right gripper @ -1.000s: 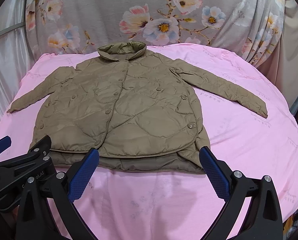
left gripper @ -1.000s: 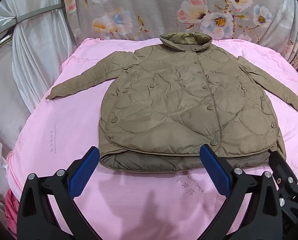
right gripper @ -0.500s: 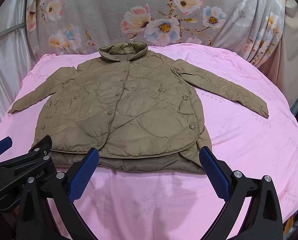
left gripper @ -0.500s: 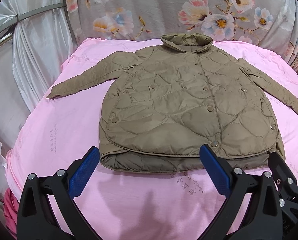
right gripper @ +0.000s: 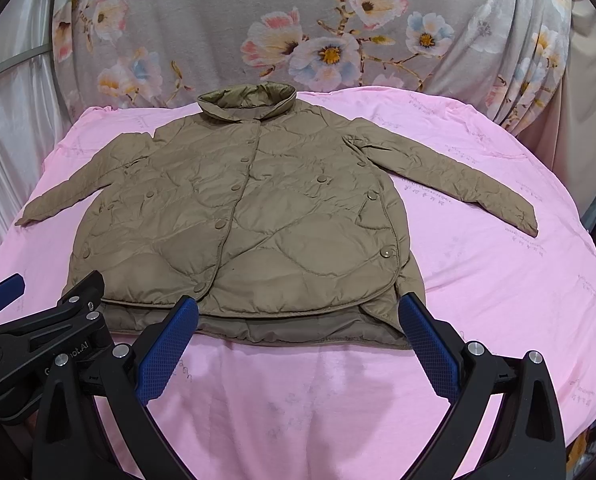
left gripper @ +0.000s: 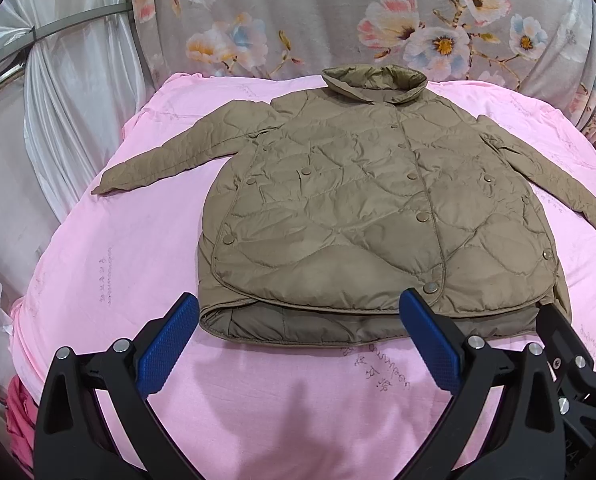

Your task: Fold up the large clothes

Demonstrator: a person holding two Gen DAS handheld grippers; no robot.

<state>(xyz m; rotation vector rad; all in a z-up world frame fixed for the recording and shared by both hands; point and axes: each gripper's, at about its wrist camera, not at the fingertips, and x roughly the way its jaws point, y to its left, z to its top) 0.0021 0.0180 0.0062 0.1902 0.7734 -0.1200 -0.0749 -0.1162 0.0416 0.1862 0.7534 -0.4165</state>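
A tan quilted jacket (left gripper: pixel 361 216) lies flat, sleeves spread, in the middle of a pink bed (left gripper: pixel 98 280), collar toward the far edge. Left claw (left gripper: pixel 298 344) and right claw (right gripper: pixel 298 344) hover released above the near hem.

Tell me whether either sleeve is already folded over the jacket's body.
No: in the right wrist view both sleeves of the jacket lie spread out on the pink sheet.

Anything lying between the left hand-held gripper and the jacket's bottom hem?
Nothing: only bare pink sheet lies between the open left hand-held gripper and the jacket hem, as the left wrist view shows.
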